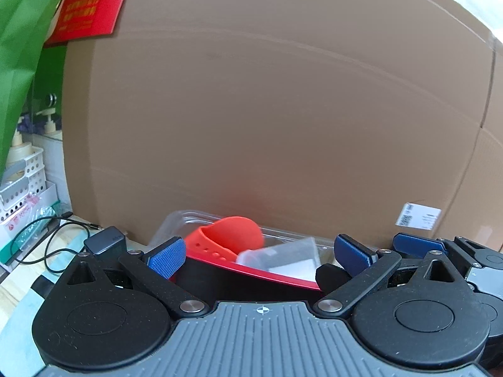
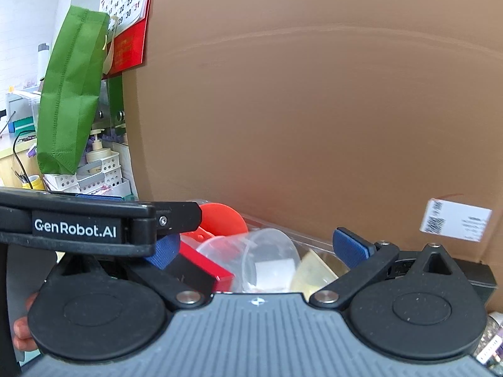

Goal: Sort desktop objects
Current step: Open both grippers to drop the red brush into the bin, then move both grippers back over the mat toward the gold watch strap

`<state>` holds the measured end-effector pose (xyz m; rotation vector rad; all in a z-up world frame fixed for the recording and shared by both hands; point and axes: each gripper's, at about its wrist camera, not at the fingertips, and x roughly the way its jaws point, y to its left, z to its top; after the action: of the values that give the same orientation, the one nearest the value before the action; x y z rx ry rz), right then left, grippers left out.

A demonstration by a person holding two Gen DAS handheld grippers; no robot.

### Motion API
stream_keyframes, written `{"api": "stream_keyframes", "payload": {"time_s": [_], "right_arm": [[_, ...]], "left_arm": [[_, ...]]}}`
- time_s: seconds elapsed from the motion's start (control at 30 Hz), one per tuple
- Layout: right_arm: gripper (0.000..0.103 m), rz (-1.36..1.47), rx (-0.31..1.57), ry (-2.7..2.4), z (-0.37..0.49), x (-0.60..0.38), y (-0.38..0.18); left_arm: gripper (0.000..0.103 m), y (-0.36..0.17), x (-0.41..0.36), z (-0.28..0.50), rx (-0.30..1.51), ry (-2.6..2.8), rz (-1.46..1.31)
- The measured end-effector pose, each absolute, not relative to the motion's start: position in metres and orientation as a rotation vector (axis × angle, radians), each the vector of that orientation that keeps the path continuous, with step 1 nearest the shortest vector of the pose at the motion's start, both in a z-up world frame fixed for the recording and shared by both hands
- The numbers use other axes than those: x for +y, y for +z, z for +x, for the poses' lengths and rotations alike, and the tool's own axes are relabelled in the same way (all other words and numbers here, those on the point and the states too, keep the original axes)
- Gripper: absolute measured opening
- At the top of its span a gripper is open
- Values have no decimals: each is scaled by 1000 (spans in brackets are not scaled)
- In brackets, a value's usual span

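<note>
We see both grippers side by side, pointing at a clear plastic tray (image 1: 201,220) that sits on the desk right against a large cardboard box (image 1: 267,110). The left gripper (image 1: 259,253) has its jaws spread wide, blue pads (image 1: 166,256) well apart, gripping nothing; between them, further ahead, we can make out an orange silicone band (image 1: 232,235) curled in the tray, a red-edged black box (image 1: 251,278) slanting across the front, and a small clear plastic cup (image 1: 283,254) lying on its side. The right gripper (image 2: 261,249) is equally wide open and also empty, and through its gap we see the same red-edged box (image 2: 207,270), the clear cup (image 2: 267,257) and a pale yellowish disc (image 2: 311,273) beside it (what that disc is we cannot tell). The left gripper's black body, printed "GenRobot.AI", crosses the left side of the right wrist view, just beside the right gripper's left finger. On the far left of the left wrist view a dark charger block (image 1: 105,240) with a black cable (image 1: 47,245) lies on the light wooden desk (image 1: 12,289), near a white perforated basket (image 1: 28,176). A green fabric bag (image 2: 72,94) and a red wall calendar (image 2: 129,9) hang behind.
</note>
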<state>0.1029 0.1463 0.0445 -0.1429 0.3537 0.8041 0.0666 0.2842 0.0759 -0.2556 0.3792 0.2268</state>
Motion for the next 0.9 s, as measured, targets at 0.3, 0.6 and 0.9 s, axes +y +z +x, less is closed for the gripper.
{"api": "stream_keyframes", "payload": {"time_s": [0.3,0.6,0.9], "right_arm": [[103,-98,338,755,79,89,43],[103,-40,322,645,46,4,20],[103,-7,379,503,37,-75,-20]], "left_arm": [[103,78,224,50,359,168,-215],[103,53,144,39,359,25,-199],[103,10,63,52,420,-126,-205]]}}
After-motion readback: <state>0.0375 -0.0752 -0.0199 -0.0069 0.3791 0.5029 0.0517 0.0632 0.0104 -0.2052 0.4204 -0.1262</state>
